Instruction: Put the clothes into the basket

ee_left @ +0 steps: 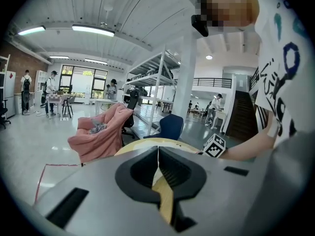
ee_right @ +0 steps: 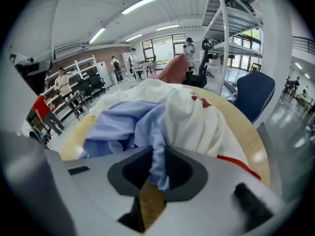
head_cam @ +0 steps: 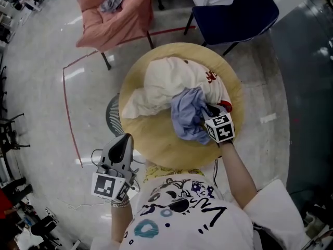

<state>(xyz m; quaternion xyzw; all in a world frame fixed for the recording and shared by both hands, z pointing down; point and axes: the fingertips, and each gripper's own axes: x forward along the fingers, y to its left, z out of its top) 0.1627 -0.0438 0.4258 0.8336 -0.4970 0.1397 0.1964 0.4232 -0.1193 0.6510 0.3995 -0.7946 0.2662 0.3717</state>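
Now, right gripper (ee_right: 156, 155) pinching blue shirt (ee_right: 120, 127), left gripper (ee_left: 158, 156) closed, empty.

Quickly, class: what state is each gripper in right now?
Left gripper: closed, empty.
Right gripper: closed on the blue garment.

No legible text — anywhere.

Floor (head_cam: 41, 87): pale grey, glossy, marked with a red tape line (head_cam: 67, 108). Round wooden table (head_cam: 156, 145) at centre, with a dark blue chair (head_cam: 237, 12) just beyond it. White metal shelving (ee_left: 158, 67) and a white column (ee_left: 187, 92) stand behind. Ceiling strip lights (ee_left: 93, 30) are on. Large windows (ee_left: 82, 80) fill the far wall; a dark staircase (ee_left: 244, 117) is at right.
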